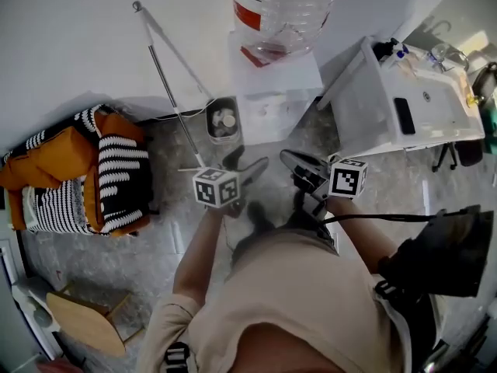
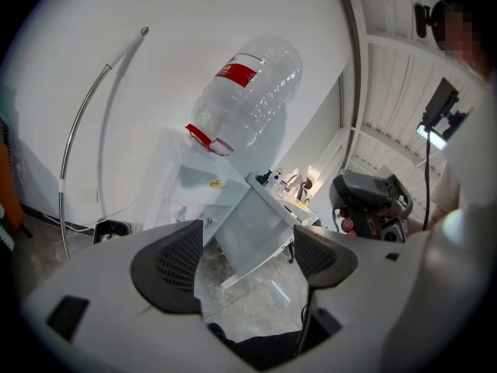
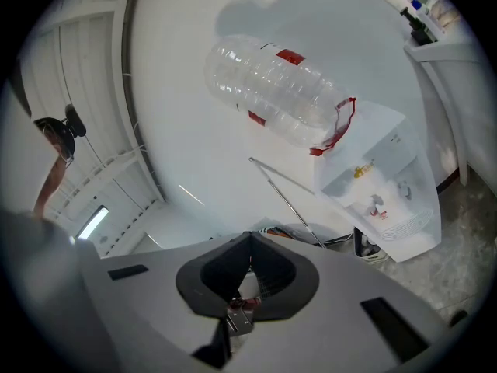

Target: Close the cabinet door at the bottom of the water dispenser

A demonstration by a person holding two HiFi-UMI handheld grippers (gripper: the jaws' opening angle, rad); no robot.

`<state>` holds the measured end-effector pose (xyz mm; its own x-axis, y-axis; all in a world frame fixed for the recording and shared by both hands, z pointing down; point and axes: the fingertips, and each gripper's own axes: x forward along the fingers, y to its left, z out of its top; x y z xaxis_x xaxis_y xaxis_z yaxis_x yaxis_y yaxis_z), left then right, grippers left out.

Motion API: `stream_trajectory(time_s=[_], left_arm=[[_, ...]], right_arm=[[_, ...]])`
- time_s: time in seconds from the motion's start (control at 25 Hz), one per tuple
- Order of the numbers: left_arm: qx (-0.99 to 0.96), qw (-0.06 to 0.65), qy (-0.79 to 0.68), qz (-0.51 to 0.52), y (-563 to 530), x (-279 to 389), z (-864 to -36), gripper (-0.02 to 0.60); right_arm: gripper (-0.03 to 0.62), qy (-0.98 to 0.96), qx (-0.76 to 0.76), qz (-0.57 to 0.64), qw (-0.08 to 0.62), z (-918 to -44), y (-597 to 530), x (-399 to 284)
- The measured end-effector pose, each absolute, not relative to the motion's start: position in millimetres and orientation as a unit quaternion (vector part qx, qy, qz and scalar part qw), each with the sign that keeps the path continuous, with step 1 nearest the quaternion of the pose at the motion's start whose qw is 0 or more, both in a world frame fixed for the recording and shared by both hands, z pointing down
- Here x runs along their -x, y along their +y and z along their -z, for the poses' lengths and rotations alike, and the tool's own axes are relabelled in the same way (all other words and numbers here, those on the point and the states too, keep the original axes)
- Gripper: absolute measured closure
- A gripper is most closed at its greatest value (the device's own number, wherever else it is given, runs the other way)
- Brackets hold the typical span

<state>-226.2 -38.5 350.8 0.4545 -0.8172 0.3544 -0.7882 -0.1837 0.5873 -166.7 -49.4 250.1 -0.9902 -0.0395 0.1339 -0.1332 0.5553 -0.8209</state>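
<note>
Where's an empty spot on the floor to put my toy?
Bare grey floor lies between the orange striped cushions and the wooden stool. It is crowded by the white water dispenser: grey bin, open white door.

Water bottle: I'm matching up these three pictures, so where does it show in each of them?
Head view: the water bottle is at top centre, cut off by the top edge.
Left gripper view: the bottle is at upper centre, leaning right.
Right gripper view: the bottle is at upper centre, leaning left.
Shared landmark: the thin metal rod by the wall.
</note>
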Motion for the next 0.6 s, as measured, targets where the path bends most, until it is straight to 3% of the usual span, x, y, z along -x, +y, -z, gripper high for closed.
stream_trajectory(time_s=[0.32,0.36,0.4,0.44,0.48,0.6], left_arm=[[-0.774,0.358,-0.521,-0.038,-26,191,-344,0.224],[-0.775,0.350,-0.525,-0.049,-28,188,-340,0.249],[-0.773,0.340,-0.532,-0.061,-29,186,-338,0.341],[-0.771,0.332,-0.539,-0.071,-29,184,-337,0.508],[-0.769,0.328,-0.542,-0.082,-27,180,-339,0.584],[-0.774,0.336,-0.524,-0.114,-22,155,-349,0.587]], right_arm=[[0.580,-0.851,-0.069,-0.520,0.032,-256,-49,126],[0.580,-0.847,-0.072,-0.527,0.024,-257,-51,121],[0.580,-0.843,-0.075,-0.532,0.016,-258,-53,116],[0.580,-0.840,-0.078,-0.537,0.010,-259,-53,111],[0.580,-0.837,-0.080,-0.542,0.008,-261,-53,105],[0.580,-0.831,-0.083,-0.549,0.016,-268,-51,81]])
